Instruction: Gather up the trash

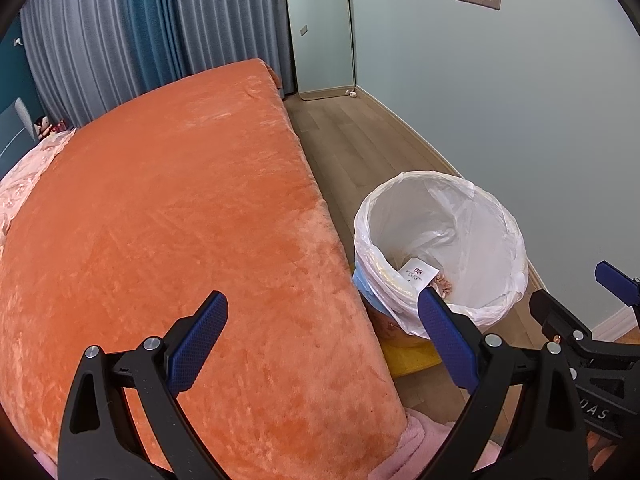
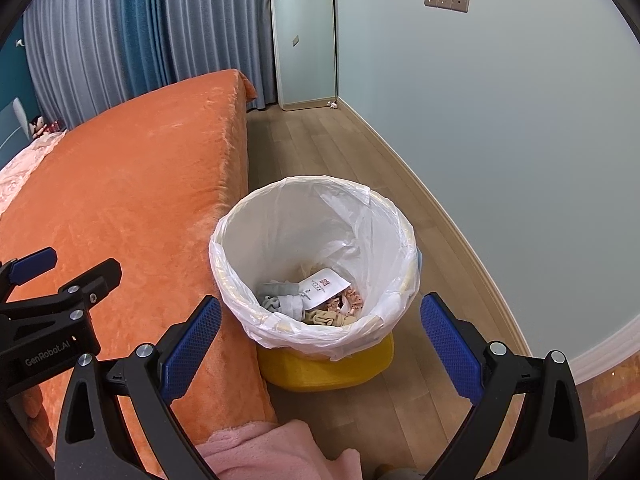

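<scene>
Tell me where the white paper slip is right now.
The white paper slip lies inside the lined trash bin on the floor beside the orange bed, on top of crumpled scraps; the right wrist view shows it best, the left wrist view glimpses it.

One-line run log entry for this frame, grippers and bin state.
left gripper: open, empty, over bed edge | right gripper: open, empty, above bin | bin: lined, holds paper slip, fabric scraps

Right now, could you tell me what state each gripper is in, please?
Left gripper: open, holding nothing, over the edge of the orange bed.
Right gripper: open, empty, above the lined trash bin.
</scene>
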`<control>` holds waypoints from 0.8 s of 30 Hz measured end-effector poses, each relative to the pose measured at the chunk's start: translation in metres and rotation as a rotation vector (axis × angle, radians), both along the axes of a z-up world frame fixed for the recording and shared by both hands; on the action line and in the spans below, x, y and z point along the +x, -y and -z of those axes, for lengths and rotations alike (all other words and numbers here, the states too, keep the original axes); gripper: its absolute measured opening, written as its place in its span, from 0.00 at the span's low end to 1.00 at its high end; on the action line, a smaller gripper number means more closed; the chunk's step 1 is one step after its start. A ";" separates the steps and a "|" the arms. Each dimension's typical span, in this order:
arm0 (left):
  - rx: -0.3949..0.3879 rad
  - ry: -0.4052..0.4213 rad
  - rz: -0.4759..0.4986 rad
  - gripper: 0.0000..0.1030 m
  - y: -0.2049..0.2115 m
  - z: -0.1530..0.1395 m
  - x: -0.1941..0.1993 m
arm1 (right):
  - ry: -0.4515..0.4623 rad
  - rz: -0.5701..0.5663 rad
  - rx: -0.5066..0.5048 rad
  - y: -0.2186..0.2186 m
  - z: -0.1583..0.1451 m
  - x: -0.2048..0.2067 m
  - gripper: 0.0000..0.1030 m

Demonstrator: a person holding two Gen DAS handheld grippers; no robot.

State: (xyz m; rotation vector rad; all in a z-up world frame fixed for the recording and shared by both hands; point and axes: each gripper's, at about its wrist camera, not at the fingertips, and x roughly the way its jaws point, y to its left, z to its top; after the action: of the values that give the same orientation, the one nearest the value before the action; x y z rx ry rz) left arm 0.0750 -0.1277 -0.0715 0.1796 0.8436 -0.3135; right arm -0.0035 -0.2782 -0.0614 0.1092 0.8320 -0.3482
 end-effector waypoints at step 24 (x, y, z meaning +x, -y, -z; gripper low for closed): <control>0.010 0.015 0.019 0.89 0.005 -0.004 0.002 | 0.002 0.008 -0.013 0.000 0.001 0.001 0.93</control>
State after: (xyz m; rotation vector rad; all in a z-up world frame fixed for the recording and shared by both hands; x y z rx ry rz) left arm 0.0768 -0.1328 -0.0674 0.1999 0.8288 -0.3255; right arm -0.0026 -0.2786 -0.0627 0.1012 0.8270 -0.3612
